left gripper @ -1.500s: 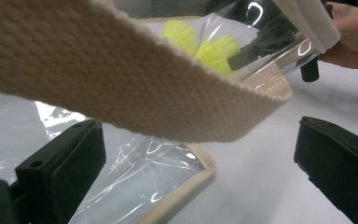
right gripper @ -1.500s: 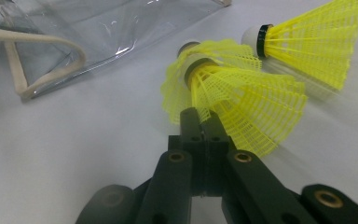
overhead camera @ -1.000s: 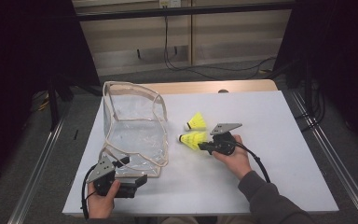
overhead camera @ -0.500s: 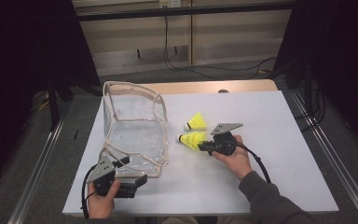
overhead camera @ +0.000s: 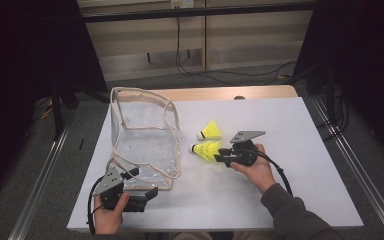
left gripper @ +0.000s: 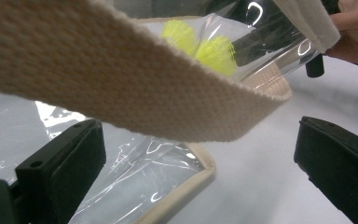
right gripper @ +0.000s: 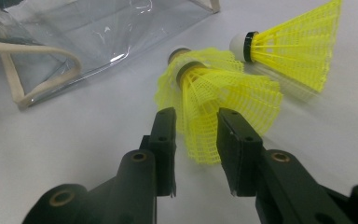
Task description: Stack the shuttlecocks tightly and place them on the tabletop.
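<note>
Opening, right gripper fingers straddle but don't pinch the yellow mesh-skirted plastic shuttlecock lying mid-tabletop right of the clear plastic bag; featherlight, crushable skirt, so I'd grip near the cork; left gripper fingers spread wide, empty.

A clear, glossy plastic bag is edged with rough, woven beige cloth webbing. The shuttlecocks are formed of bright yellow plastic mesh, with smooth white tips. The table is covered in a matt white surface. Matt black plastic is seen on the right gripper.
</note>
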`<state>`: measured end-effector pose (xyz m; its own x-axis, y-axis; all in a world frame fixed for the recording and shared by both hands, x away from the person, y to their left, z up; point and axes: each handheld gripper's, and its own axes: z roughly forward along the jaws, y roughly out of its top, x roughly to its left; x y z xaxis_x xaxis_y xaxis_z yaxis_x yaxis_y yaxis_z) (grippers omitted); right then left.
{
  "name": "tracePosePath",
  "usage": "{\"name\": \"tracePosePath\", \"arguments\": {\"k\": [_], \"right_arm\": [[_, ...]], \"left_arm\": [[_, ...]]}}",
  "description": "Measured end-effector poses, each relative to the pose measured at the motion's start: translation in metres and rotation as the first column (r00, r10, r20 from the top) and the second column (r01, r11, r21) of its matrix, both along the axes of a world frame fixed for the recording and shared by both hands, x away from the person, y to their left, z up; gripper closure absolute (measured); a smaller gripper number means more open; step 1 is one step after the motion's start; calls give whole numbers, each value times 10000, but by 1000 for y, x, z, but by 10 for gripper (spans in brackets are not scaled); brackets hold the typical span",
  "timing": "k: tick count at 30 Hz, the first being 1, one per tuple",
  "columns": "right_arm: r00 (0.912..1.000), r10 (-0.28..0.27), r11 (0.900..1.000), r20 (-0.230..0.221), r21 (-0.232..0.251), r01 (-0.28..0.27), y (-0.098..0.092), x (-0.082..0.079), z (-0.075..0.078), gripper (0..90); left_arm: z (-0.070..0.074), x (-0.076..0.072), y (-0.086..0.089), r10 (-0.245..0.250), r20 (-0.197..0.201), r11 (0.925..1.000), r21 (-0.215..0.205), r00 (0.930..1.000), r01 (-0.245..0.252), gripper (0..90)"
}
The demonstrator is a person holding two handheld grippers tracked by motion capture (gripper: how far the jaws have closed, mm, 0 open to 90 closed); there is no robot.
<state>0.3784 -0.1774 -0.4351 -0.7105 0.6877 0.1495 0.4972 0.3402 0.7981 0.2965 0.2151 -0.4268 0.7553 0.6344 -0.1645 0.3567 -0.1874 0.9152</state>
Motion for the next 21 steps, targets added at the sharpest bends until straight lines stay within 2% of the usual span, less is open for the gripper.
{"name": "tracePosePath", "arguments": {"k": [16,21], "right_arm": [[9997,-184,9998,132,-92,185,-16,-5,15,562],[9989,-389,9992,244,-5,389,-23,-5,20,501]], "left_arm": [[0,0,0,16,-11,10000,-4,10000,-16,20],[1,0,-1,-6,2,10000,-6,10000,6,19]]}}
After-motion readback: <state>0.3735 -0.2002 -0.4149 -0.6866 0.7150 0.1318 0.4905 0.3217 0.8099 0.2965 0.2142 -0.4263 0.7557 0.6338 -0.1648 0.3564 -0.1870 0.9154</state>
